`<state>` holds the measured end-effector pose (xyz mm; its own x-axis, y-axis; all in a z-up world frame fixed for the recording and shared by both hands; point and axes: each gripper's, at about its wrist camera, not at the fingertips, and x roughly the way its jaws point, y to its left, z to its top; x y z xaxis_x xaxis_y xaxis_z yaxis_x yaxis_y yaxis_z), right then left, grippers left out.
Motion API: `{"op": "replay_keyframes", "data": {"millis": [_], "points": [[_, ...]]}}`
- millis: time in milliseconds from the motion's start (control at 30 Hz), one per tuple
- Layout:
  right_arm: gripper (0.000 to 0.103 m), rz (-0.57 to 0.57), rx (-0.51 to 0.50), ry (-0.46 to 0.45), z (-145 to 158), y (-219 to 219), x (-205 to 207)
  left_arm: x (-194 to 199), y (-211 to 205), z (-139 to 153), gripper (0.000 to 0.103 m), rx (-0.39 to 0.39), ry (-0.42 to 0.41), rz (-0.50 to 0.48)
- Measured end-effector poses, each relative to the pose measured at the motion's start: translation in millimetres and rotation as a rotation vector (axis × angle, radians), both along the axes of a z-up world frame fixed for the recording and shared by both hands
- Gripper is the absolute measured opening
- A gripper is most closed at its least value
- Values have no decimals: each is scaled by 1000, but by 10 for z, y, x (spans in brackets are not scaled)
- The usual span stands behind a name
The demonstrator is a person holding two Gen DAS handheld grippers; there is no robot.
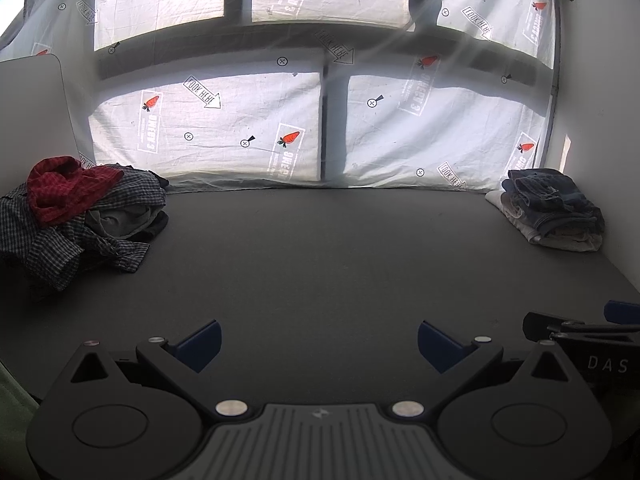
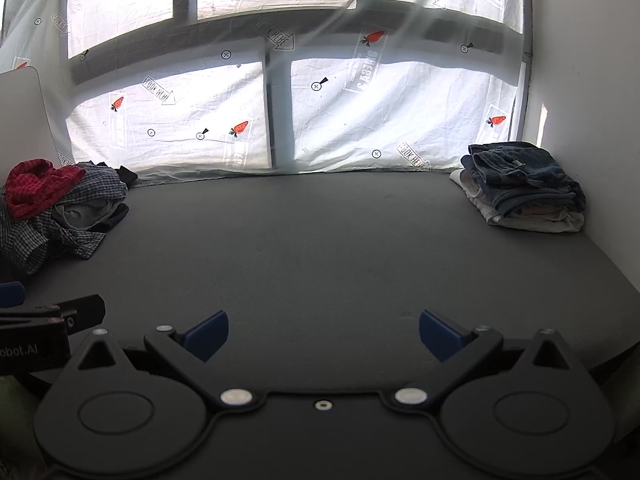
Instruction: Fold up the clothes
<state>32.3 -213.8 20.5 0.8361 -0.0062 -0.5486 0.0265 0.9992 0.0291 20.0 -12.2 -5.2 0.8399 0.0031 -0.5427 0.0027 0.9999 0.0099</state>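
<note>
Both hand-held grippers wide open, empty: left hand-held gripper (image 1: 318, 344), right hand-held gripper (image 2: 324, 336). Unfolded clothes pile (image 1: 80, 216) lies far-left on tabletop (image 1: 320, 260); left nearer.

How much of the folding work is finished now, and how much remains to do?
Done: a folded stack topped by denim sits at the far right of the table. In hand: nothing; the left gripper and right gripper are both open and empty above the bare middle. Left: an unfolded pile at the far left, with a red checked garment on a dark checked shirt.
</note>
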Motion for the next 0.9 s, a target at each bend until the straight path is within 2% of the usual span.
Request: {"op": "replay_keyframes", "data": {"millis": [100, 233, 400, 500, 600, 633, 800, 900], "points": [[103, -1, 17, 7, -44, -34, 80, 62, -32, -21, 103, 8, 12, -3], [103, 49, -9, 30, -181, -87, 196, 257, -81, -133, 103, -30, 48, 0], [103, 24, -36, 28, -259, -287, 638, 744, -200, -197, 103, -47, 58, 31], [103, 8, -26, 19, -280, -437, 1075, 1076, -242, -212, 103, -29, 87, 75], [103, 15, 2, 42, -300, -518, 1554, 1350, -195, -176, 103, 20, 125, 139], [103, 13, 6, 50, -306, -539, 1710, 1439, -139, -179, 103, 13, 141, 169], [103, 52, 18, 104, -445, -514, 2317, 1870, 253, -291, 103, -91, 255, 338], [103, 86, 22, 153, -558, -402, 2632, 1946, 590, -382, 103, -166, 307, 446]]}}
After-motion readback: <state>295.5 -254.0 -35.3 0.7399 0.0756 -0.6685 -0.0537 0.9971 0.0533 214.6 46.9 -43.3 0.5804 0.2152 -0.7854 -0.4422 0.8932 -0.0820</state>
